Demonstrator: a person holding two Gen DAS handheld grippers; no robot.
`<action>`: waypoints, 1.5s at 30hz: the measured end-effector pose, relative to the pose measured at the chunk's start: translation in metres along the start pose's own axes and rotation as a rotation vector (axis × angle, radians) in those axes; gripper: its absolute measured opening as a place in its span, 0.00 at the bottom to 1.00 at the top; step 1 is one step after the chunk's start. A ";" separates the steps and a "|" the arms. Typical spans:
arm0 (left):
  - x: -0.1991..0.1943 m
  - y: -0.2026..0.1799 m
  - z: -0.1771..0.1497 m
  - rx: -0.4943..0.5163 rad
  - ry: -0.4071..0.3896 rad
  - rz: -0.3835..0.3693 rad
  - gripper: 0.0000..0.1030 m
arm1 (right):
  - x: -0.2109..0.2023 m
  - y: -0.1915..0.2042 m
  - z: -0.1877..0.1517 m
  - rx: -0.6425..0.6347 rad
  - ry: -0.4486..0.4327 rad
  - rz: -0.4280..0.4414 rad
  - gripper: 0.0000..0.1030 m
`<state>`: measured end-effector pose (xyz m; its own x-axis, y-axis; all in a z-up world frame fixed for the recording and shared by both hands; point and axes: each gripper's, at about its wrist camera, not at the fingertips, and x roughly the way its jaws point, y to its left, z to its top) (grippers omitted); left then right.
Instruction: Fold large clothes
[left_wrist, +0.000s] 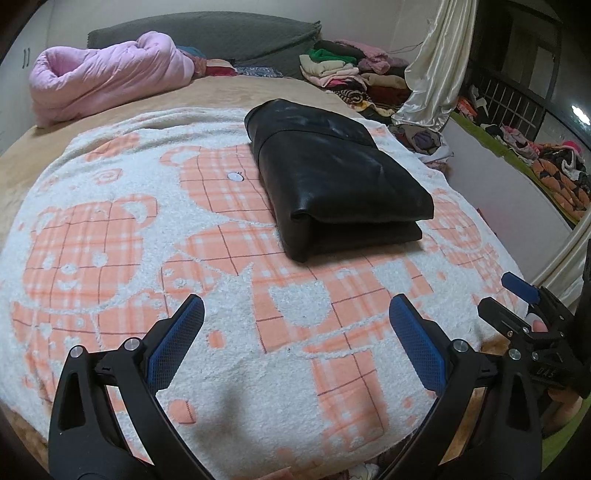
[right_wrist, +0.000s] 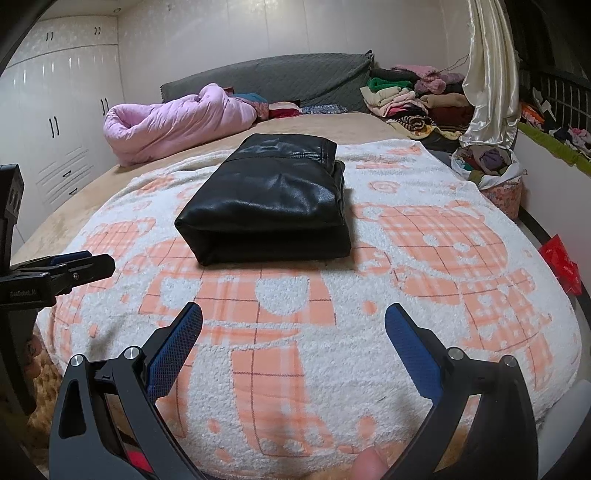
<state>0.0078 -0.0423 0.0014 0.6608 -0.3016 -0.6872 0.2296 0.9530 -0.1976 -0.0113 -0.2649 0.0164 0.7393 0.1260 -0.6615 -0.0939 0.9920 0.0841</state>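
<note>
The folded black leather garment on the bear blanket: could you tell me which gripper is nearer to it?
Neither clearly. The left gripper sits before the garment, left of it; the right gripper sits straight before it.

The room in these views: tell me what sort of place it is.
A bedroom, most likely in a home. A bed with a grey headboard fills it, built-in white wardrobes line one wall, and a rolled pink quilt and stacked clothes lie by the headboard.

Each black gripper (left_wrist: 295, 332) carries 2 blue textured pads (left_wrist: 177, 343).
</note>
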 end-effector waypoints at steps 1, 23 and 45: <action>0.000 0.000 0.000 0.002 -0.001 0.006 0.91 | 0.000 0.000 0.000 -0.001 -0.002 0.000 0.96; 0.001 0.004 0.000 -0.010 0.009 0.016 0.91 | -0.003 0.000 0.000 -0.006 -0.007 -0.002 0.96; 0.001 0.006 -0.001 -0.019 0.012 0.024 0.91 | -0.004 0.000 0.001 -0.009 -0.007 -0.004 0.96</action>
<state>0.0093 -0.0368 -0.0015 0.6575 -0.2787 -0.7001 0.1999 0.9603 -0.1945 -0.0138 -0.2656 0.0201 0.7444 0.1221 -0.6565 -0.0969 0.9925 0.0747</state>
